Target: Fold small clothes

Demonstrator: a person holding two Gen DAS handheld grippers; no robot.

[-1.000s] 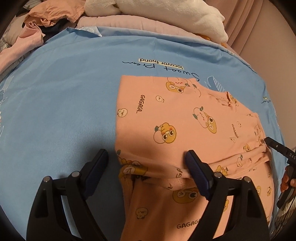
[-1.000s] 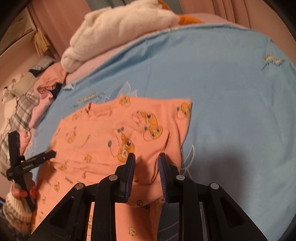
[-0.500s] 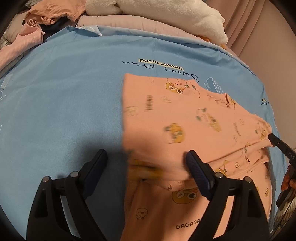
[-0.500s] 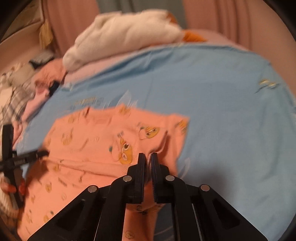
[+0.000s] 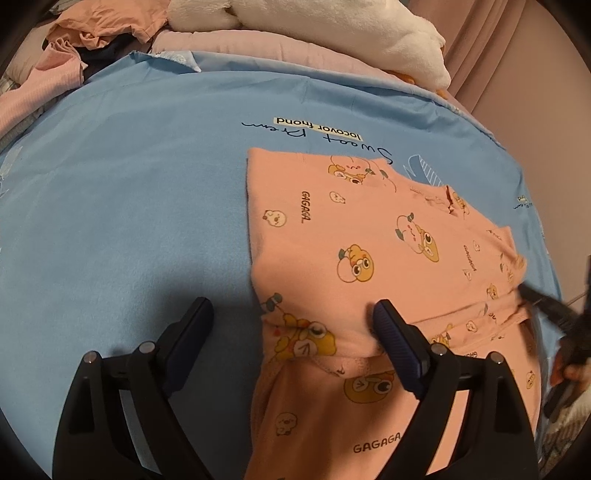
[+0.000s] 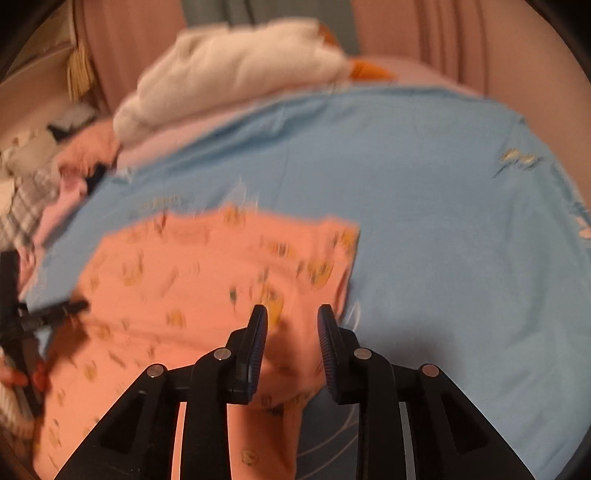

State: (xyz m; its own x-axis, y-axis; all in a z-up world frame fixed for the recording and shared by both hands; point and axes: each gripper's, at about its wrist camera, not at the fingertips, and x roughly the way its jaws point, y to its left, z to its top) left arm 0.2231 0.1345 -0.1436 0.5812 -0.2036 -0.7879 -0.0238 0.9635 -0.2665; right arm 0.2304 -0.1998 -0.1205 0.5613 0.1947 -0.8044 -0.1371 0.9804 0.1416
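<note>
A peach garment point(image 5: 369, 240) printed with cartoon animals lies partly folded on the blue sheet point(image 5: 129, 203). My left gripper point(image 5: 291, 310) stands wide open over its near left edge, one finger on the cloth and the other over bare sheet. In the right wrist view, which is blurred, the garment point(image 6: 184, 277) fills the lower left. The right gripper point(image 6: 291, 312) hovers at the garment's right edge; its jaws are opening, a hump of cloth lies between them and the pads do not press on it. Each gripper shows at the edge of the other's view.
A white fluffy blanket point(image 5: 332, 29) and a pink quilt point(image 5: 258, 40) lie along the far edge of the sheet. Loose clothes point(image 5: 92, 29) are heaped at the far left. A pink curtain point(image 5: 517, 55) hangs at the right.
The right gripper closed on a fold at the garment's right edge half a second ago and has since let go. The garment's far part shifted and settled back. The left gripper stayed put.
</note>
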